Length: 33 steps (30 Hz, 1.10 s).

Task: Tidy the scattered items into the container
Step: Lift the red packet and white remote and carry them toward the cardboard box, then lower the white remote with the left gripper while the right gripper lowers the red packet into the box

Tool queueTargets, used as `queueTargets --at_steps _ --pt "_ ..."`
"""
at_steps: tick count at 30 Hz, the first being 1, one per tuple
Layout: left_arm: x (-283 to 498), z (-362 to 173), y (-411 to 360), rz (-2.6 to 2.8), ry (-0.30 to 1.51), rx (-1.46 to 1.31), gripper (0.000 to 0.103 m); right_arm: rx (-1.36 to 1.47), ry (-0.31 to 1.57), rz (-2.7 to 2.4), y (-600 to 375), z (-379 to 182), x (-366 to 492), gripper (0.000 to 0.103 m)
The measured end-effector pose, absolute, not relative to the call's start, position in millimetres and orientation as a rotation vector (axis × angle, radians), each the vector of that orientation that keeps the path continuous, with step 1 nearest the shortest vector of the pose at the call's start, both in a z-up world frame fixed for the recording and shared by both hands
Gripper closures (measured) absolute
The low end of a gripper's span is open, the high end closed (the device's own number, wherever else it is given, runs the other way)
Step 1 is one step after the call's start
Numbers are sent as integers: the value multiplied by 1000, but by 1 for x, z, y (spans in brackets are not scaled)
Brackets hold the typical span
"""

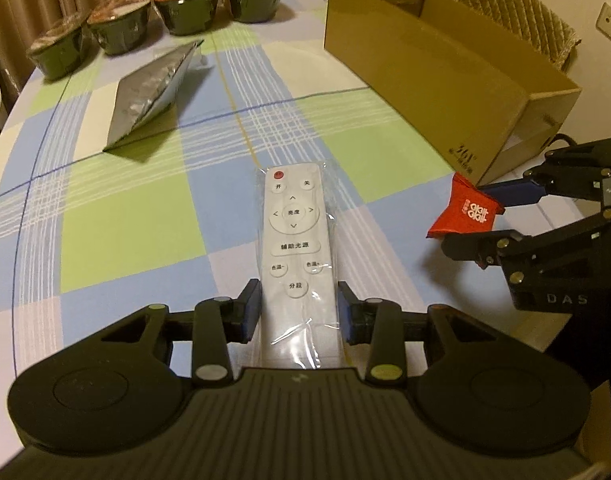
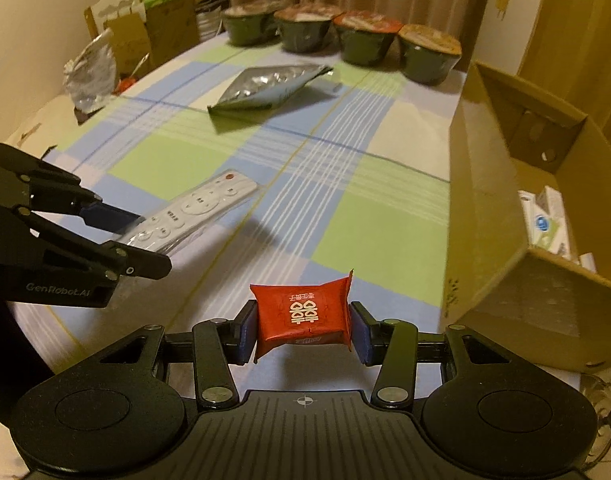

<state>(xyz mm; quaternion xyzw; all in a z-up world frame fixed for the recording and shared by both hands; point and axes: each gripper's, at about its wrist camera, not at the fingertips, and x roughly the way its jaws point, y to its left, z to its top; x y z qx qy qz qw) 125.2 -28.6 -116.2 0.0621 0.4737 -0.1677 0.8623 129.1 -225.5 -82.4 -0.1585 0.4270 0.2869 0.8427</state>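
white plastic-wrapped remote control [image 1: 297,256] flat on the checked tablecloth [image 1: 137,220], left gripper [image 1: 299,308] straddling its near end, pads not clearly touching. right gripper [image 2: 303,330] pinching a small red foil packet [image 2: 303,316], beside the open cardboard box [image 2: 501,184]. silver foil pouch [image 1: 153,92] farther back.

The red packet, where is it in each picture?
Left wrist view: the red packet is at the right edge, clamped in the right gripper, just below the cardboard box's near corner.
Right wrist view: the red packet is at bottom centre, held between the gripper's own pads.
Shared landmark: the white remote, wrapped in clear plastic, lies on the checked tablecloth in both.
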Motion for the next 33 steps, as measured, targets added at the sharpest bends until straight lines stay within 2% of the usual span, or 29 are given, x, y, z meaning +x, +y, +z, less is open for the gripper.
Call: queueTargets --at_steps 17,33 --pt "100 -65 -59 -379 922 165 69 -268 801 522 -273 -34 104 53" --pt "95 -39 -101 -454 867 199 69 -199 747 400 -323 -3 103 53"
